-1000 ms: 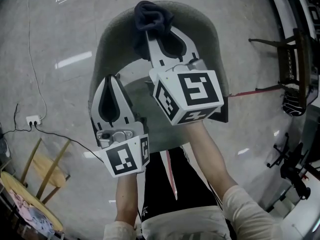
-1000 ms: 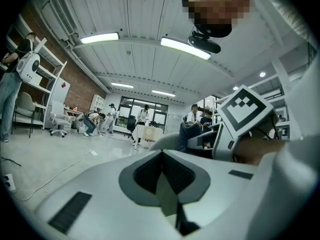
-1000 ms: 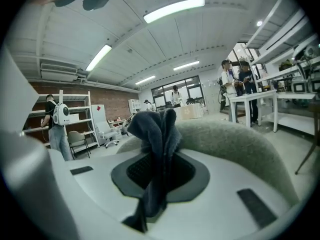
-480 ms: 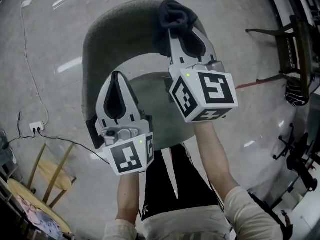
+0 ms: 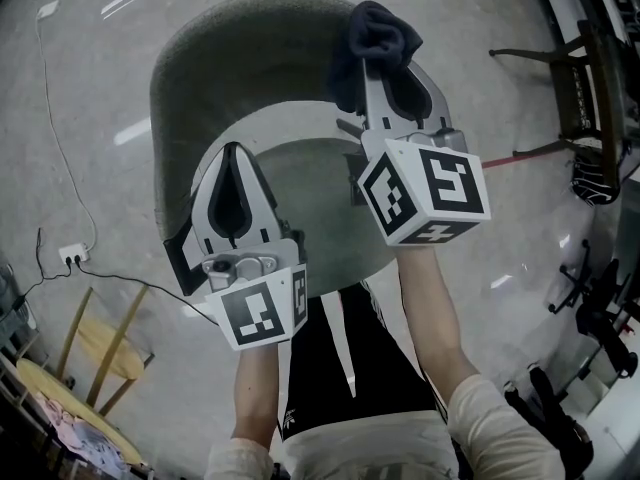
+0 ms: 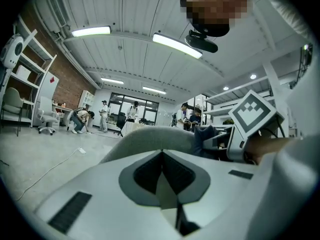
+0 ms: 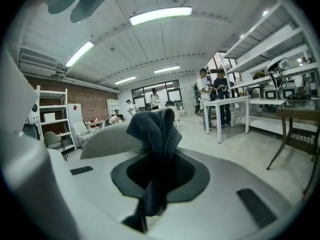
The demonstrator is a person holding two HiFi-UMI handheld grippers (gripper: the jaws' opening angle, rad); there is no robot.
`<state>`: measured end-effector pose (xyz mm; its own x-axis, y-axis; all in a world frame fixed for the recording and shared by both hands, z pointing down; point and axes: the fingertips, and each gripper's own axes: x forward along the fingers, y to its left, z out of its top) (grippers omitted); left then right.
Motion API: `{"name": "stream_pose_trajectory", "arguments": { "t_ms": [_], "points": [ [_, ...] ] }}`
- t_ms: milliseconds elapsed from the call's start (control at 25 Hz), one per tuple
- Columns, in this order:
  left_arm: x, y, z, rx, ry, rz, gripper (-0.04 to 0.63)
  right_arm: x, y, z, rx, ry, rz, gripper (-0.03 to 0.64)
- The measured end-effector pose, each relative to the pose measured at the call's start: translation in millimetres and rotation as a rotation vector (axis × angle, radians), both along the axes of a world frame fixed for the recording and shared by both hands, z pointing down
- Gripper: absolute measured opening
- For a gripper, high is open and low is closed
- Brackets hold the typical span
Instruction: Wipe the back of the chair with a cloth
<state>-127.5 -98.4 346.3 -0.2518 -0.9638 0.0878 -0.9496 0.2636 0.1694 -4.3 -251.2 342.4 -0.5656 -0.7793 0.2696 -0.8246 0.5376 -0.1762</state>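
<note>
Clamping cloth [image 7: 152, 134], right gripper [image 5: 384, 68], at chair back [image 5: 240, 38]

Dark bunched cloth [image 5: 373, 40] rests on the curved grey chair back [image 5: 235, 43] — toward its right end.

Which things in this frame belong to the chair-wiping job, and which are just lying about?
Job in hand:
dark cloth, clamped in the right gripper
grey chair back

Lying about:
floor socket with its cable
wooden stool
dark chair at right
</note>
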Motion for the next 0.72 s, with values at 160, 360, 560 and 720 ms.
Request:
{"name": "stream_pose_trajectory", "arguments": {
  "t_ms": [160,360,560,720],
  "points": [
    [-0.9,2.7,-0.3,-0.001,-0.003,-0.009,0.015,1.3,0.6,-1.2,0.0,0.001,0.0,0.058],
    [-6.9,12.5,-0.7,-0.005,-0.009,-0.039,0.015,-5.1,8.7,-8.8,0.026,0.005,-0.041,0.058],
    [-17.4,29.7,0.1,-0.006,-0.014,-0.087,0.015,-39.5,36.3,-22.6,0.081,-0.007,-0.161,0.058],
    [-28.8,49.9,-0.9,-0.011,-0.02,-0.139,0.015,-79.7,70.8,-18.8,0.072,-0.029,-0.294,0.058]
  ]
}}
